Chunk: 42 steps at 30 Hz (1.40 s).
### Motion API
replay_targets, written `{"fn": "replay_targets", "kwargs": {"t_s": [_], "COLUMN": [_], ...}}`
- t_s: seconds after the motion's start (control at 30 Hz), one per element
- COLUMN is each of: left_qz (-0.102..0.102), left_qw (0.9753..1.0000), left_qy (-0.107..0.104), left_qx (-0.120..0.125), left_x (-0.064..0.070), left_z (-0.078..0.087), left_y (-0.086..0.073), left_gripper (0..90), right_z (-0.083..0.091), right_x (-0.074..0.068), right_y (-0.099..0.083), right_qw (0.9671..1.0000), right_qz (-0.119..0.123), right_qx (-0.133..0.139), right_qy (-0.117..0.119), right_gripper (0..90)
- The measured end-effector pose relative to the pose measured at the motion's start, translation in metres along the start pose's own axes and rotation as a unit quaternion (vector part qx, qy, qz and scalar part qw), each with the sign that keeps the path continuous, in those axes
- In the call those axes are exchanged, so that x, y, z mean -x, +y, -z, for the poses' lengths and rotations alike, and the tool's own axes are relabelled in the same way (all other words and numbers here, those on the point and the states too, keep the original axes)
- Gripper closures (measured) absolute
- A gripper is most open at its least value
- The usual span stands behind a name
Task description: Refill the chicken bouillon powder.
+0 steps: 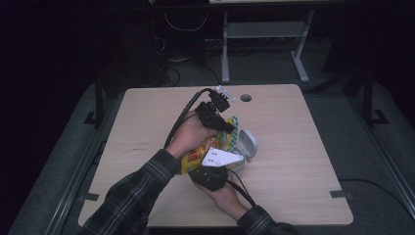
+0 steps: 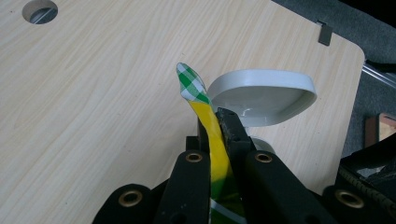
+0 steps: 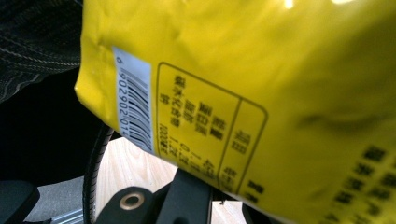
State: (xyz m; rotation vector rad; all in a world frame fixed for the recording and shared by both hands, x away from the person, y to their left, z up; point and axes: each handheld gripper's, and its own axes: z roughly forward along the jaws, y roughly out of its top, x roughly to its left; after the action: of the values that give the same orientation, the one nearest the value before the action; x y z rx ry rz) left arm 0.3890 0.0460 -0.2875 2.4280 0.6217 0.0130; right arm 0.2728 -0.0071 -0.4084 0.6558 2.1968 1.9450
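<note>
A yellow snack bag (image 1: 205,152) is held above the centre of the desk (image 1: 147,122) in the high view, between both tongs. The left tongs (image 2: 218,122) are pressed together on the bag's green-checked top edge (image 2: 190,84), at centre frame of the left gripper view. The right tongs (image 1: 211,177) are seen at the bag's lower end in the high view; whether they are spread or clamped cannot be told, the bag's barcode panel (image 3: 135,105) covering them in the right gripper view. A grey lidded container (image 2: 261,95), lid raised, stands on the desk just beyond the bag.
</note>
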Motion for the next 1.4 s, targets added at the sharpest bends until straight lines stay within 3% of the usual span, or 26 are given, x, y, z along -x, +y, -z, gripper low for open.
{"fn": "replay_targets", "kwargs": {"t_s": [1.4], "left_qz": [0.002], "left_qw": [1.0000], "left_qy": [0.009], "left_qx": [0.001], "left_x": [0.0024], "left_z": [-0.0009], "left_y": [0.0011], "left_gripper": [89.6], "right_z": [0.0015], "right_x": [0.0012], "right_y": [0.0007], "right_qw": [1.0000], "right_qz": [-0.003], "right_qx": [0.002], "right_qy": [0.003], "right_gripper": [90.0]}}
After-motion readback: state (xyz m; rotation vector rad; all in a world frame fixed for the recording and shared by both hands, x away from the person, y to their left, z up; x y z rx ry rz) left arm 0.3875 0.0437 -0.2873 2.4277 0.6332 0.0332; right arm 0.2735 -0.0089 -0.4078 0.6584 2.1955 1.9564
